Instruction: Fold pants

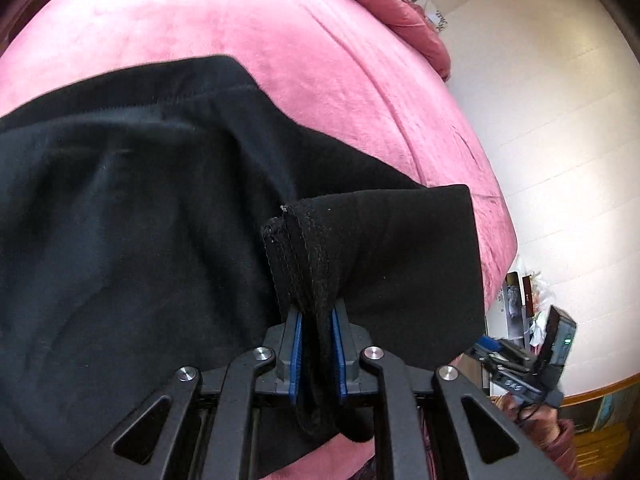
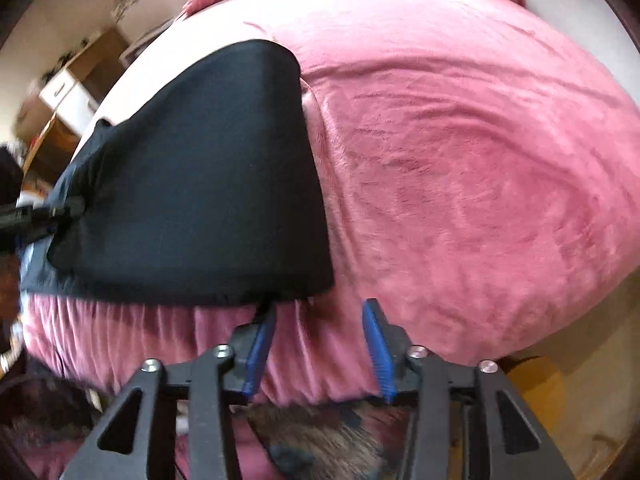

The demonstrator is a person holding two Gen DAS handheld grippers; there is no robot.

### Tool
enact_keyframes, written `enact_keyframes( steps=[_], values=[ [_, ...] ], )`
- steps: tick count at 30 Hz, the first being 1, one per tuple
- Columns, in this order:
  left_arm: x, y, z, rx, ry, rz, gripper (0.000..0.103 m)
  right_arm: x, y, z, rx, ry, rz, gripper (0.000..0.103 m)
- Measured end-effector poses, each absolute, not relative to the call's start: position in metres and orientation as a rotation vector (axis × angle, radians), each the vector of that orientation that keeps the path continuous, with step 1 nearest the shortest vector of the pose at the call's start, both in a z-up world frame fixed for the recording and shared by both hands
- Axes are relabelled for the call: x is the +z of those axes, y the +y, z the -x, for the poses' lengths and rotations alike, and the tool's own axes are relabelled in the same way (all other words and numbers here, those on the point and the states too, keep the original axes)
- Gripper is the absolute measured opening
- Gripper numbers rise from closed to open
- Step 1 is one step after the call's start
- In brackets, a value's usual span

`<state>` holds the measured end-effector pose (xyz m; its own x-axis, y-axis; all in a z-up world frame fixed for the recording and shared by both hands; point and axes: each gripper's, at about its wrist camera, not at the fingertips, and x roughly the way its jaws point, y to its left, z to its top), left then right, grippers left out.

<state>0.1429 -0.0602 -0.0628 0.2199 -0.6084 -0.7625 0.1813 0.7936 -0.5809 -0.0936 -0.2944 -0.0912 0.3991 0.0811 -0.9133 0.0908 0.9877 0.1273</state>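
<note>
Pink plush bed cover (image 2: 460, 168) fills both views; white tiled wall and wooden shelving behind. Black pants (image 1: 140, 220) spread flat on bed, partly folded, lying along near-left edge in right wrist view (image 2: 208, 176). Left gripper (image 1: 316, 344) clamped on bunched stitched hem/edge of pants, fabric pinched between blue pads (image 1: 297, 354) and hanging down past them. Probably holding that end up to carry it over for next fold. Right gripper (image 2: 318, 344) empty, jaws spread wide, left pad tip touching or just under near edge of pants, can't tell which. Probably lining up for a grab or just let go. Pointed forward and down over bed edge, patterned rug below. Left gripper also seen at far left of right wrist view (image 2: 24, 216), level, reaching in sideways.
</note>
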Motion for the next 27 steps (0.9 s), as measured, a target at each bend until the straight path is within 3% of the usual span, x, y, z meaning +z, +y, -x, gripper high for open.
enact_keyframes(
  steps=[5,10,20,27],
  values=[
    [-0.062,-0.069,-0.13,-0.566,1.203,0.376,0.014,-0.044,-0.293,0.089,0.027,1.063,-0.169,0.046],
    [-0.065,-0.082,-0.121,-0.547,1.192,0.385,0.013,-0.021,-0.25,0.03,0.123,0.962,-0.131,0.046],
    [-0.068,-0.085,-0.112,-0.516,1.166,0.376,0.014,-0.081,-0.224,-0.071,-0.017,1.103,-0.101,0.047],
    [-0.057,-0.069,-0.102,-0.461,1.17,0.413,0.03,-0.075,-0.219,-0.062,-0.017,1.069,-0.047,0.049]
  ],
)
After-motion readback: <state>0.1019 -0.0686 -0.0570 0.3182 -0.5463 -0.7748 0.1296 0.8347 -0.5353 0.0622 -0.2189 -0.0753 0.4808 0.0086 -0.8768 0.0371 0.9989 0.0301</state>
